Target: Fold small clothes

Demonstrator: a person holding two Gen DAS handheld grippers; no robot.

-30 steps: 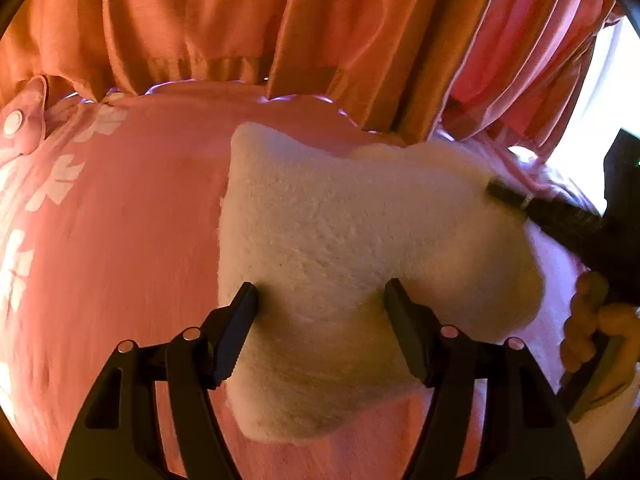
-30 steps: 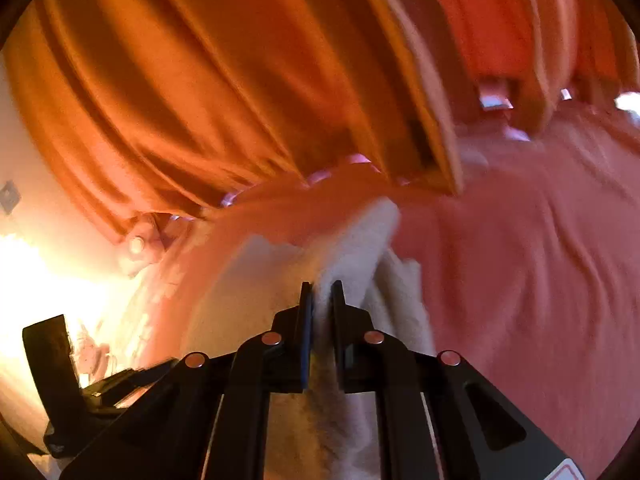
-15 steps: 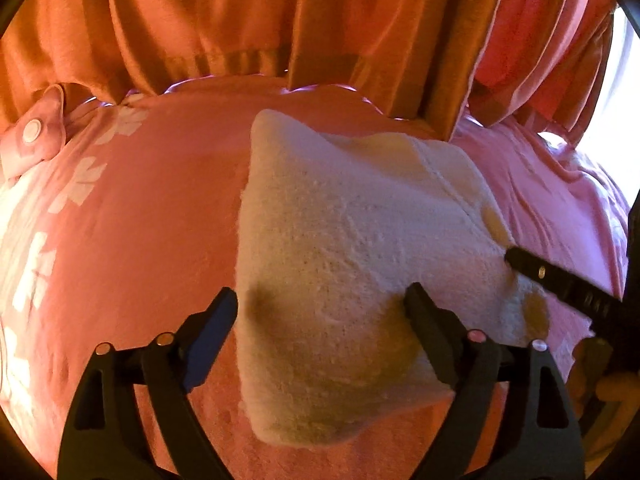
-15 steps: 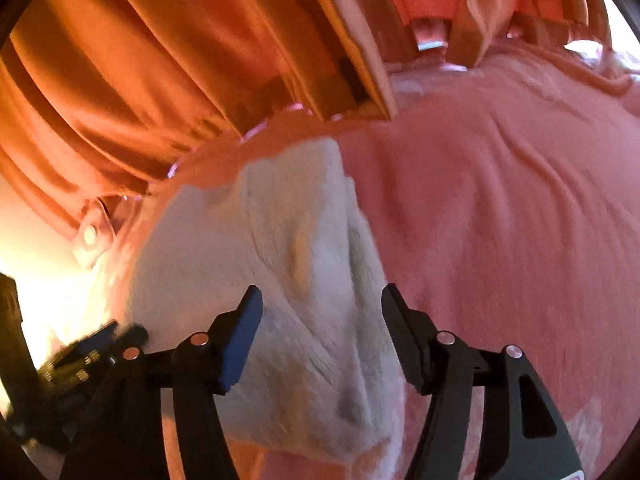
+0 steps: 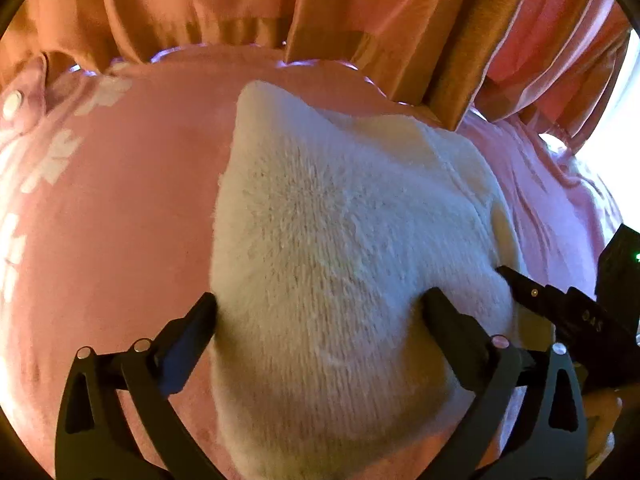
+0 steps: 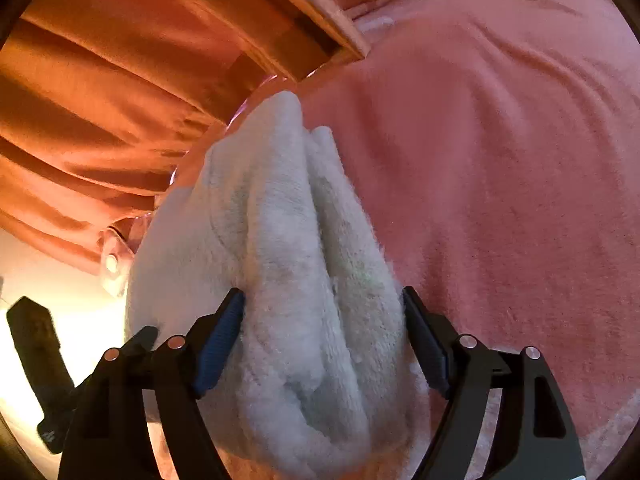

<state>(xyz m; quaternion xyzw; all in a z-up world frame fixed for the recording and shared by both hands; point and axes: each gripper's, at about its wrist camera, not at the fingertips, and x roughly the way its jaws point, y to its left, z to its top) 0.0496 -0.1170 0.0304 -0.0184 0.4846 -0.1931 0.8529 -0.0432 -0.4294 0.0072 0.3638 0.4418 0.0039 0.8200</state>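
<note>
So the fuzzy white garment [image 5: 344, 264] is lying folded on the pink blanket [image 5: 120, 220], long axis running from 6 up to about 11 o'clock in the left view. Left gripper [image 5: 320, 320] and right gripper [image 6: 322, 320] have both just been opening, jaws spread either side of the fabric, not pinching it.

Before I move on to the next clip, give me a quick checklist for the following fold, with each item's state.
1. Left tool open: ok; jaws just widened, garment between them.
2. Right tool released: ok; jaws just opened, fold lies between them.
3. White fleece garment resting on the pink blanket: ok.
4. Garment lying flat: not ok; a ridge stands up.
5. Fold edges aligned: cannot tell.
</note>
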